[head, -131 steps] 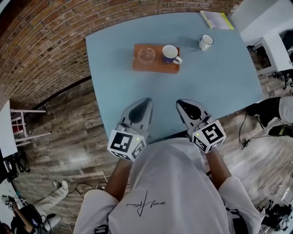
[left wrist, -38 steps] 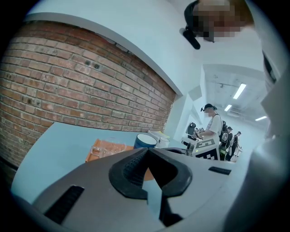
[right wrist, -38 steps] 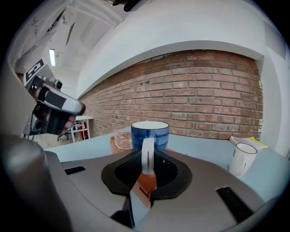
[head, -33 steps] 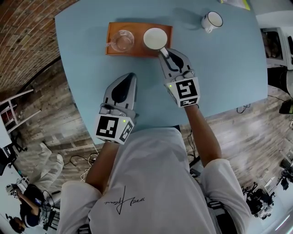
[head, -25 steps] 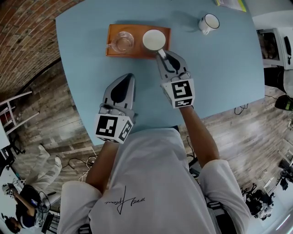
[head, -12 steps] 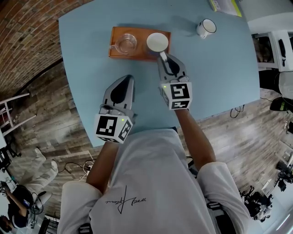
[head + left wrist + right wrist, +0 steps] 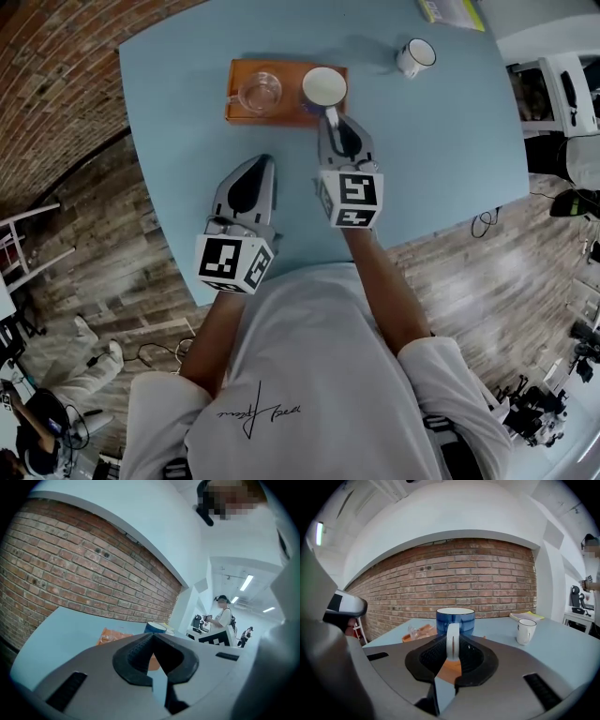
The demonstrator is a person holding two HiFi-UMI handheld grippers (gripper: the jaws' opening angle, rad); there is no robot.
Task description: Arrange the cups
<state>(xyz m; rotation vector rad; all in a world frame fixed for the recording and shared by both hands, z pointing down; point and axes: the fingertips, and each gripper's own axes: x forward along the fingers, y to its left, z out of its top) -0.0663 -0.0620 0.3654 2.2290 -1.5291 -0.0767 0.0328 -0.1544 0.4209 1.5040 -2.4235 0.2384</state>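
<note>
A blue mug [image 7: 324, 86] with a white inside stands at the right end of the orange tray [image 7: 291, 106]. A clear glass cup [image 7: 260, 92] sits at the tray's left end. My right gripper [image 7: 330, 114] is shut on the mug's white handle [image 7: 453, 641], with the blue mug [image 7: 455, 619] right ahead of the jaws. A white mug [image 7: 412, 56] stands alone on the blue table to the far right. My left gripper [image 7: 265, 159] hangs shut and empty over the table's near part, short of the tray [image 7: 110, 635].
The blue table [image 7: 441, 141] ends close to the person's body, with wooden floor around it. A yellow-edged book [image 7: 450, 11] lies at the far right corner. A brick wall runs behind the table, and people stand in the room beyond [image 7: 222, 618].
My right gripper has kept its hold on the mug's handle while its rear end swung leftwards. The mug stays on the tray's right end. The left gripper has not moved.
</note>
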